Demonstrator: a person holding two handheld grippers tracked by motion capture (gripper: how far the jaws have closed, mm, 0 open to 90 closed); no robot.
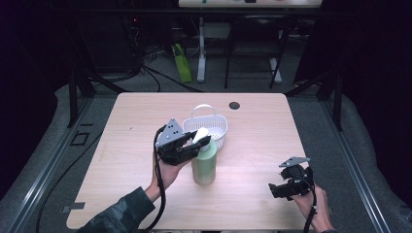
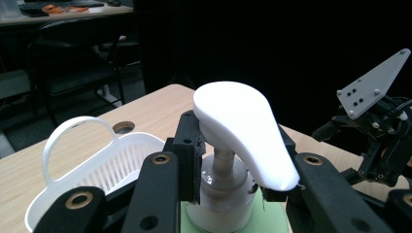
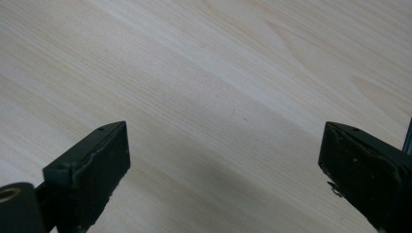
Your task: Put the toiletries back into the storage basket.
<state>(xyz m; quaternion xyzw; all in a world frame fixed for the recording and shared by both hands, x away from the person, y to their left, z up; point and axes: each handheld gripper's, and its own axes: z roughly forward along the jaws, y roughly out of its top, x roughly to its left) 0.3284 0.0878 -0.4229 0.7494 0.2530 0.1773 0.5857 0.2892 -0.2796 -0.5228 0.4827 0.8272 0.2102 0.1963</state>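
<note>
Gripping the pump bottle's (image 1: 204,162) neck, left claw (image 2: 233,170); right claw (image 3: 223,170) wide open, empty.

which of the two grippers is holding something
The left gripper: its jaws clamp the neck of the green pump bottle. The right gripper is wide open over bare table.

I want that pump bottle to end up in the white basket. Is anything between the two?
Nothing visible. The green pump bottle stands just in front of the white basket, which looks empty, with no object between them. The left gripper is closed at its neck.
</note>
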